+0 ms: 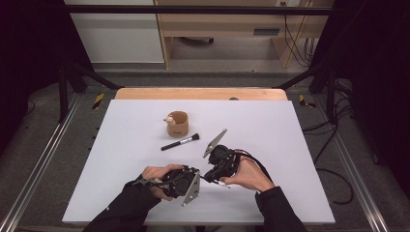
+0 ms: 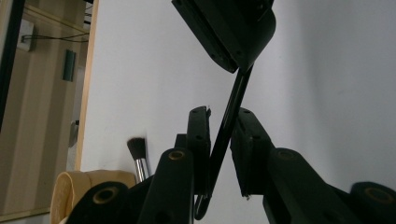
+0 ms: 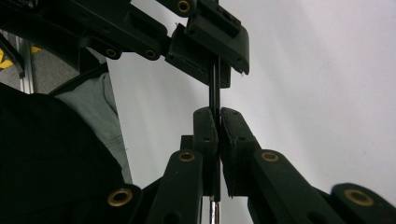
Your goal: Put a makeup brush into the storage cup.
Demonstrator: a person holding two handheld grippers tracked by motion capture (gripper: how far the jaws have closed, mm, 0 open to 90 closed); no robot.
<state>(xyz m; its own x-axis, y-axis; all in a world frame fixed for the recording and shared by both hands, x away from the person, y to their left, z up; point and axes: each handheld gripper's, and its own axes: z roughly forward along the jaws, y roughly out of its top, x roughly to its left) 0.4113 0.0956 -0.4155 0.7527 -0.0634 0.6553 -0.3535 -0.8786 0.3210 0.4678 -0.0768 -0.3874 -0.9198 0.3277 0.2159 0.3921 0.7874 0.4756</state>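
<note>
Near the front of the white counter (image 1: 270, 125), the right gripper (image 3: 218, 122) has its jaws clamped tight on a thin black rod (image 3: 214, 88). The left gripper (image 2: 223, 122) stands slightly parted around the same rod (touching one jaw). A brush (image 1: 181, 142) lies beside a tan cup (image 1: 177, 123).

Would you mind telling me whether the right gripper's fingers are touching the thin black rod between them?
Touching. The right gripper view shows the fingers closed flat against the thin black rod, with no gap on either side.
</note>
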